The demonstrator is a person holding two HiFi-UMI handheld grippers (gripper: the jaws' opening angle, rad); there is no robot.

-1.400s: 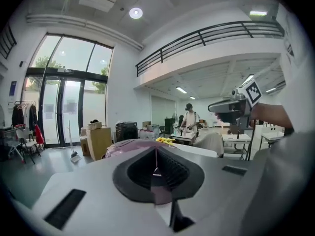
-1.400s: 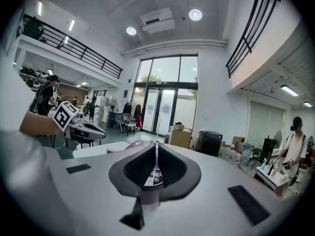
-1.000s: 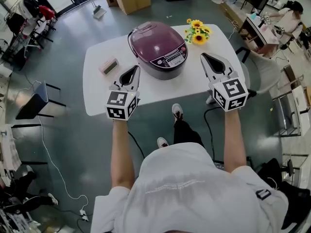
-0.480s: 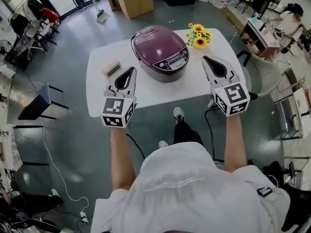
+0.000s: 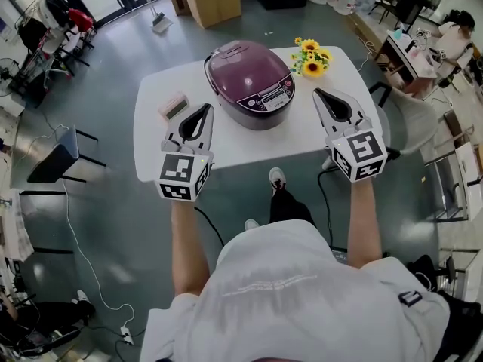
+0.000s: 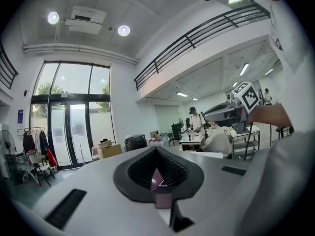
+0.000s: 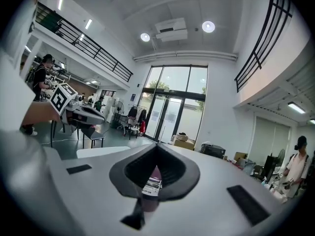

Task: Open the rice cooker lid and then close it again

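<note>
Left tool [image 5: 202, 111] and right tool [image 5: 320, 95], both pressed together and empty, flank the closed rice cooker [image 5: 253, 89] mid-table [image 5: 151, 153]. Opening seems unstarted; next, reach its lid [image 5: 240, 62].

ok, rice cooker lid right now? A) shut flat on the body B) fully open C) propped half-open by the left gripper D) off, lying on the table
A: in the head view the purple lid lies flat on the rice cooker, covering its top fully.
</note>
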